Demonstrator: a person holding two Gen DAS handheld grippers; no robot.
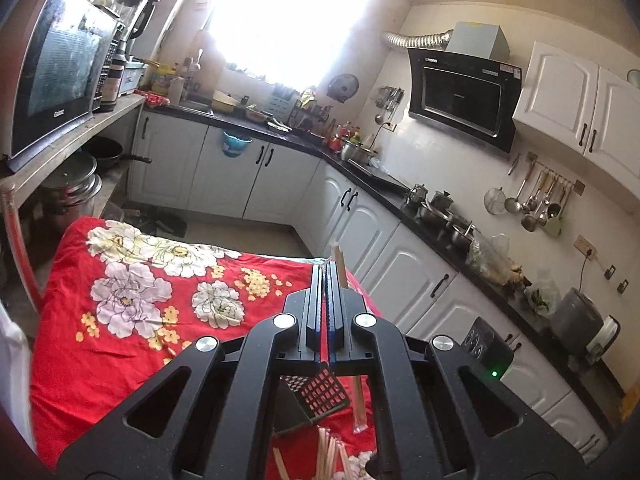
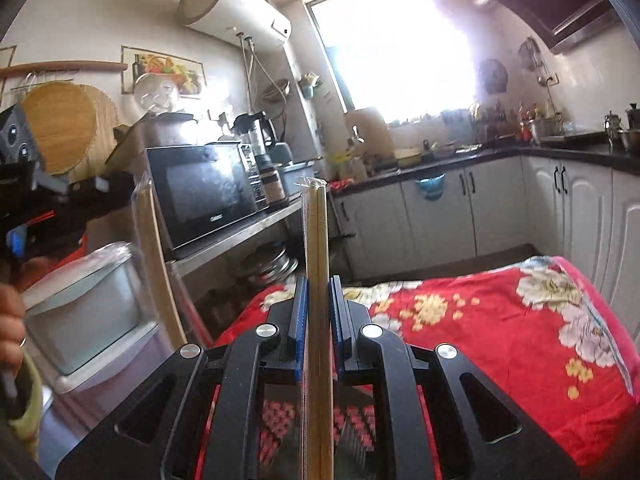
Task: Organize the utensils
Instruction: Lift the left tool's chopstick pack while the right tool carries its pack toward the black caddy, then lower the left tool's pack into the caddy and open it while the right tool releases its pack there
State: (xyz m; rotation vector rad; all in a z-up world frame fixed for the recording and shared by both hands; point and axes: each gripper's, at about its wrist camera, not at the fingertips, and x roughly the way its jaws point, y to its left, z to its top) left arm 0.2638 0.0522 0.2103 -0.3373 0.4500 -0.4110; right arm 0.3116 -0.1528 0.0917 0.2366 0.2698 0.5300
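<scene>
My right gripper (image 2: 318, 282) is shut on a pair of wooden chopsticks in a clear sleeve (image 2: 317, 240). The pair stands upright between the blue pads. My left gripper (image 1: 328, 270) is shut, and a second sleeved pair (image 1: 341, 262) rises just right of its fingertips, apparently pinched by its plastic; its lower end (image 1: 358, 404) shows below the jaws. From the right wrist view that pair (image 2: 150, 240) hangs by the left gripper (image 2: 100, 185). Below both grippers a black mesh holder (image 1: 320, 396) (image 2: 352, 420) lies on the red cloth beside loose chopsticks (image 1: 326, 452).
The table under a red floral cloth (image 1: 160, 300) (image 2: 500, 340) spreads ahead. A microwave (image 2: 204, 192) sits on a steel shelf at the left. A white lidded bin (image 2: 88, 312) and a person's hand (image 2: 10, 320) are close by. White cabinets (image 1: 400, 264) line the right.
</scene>
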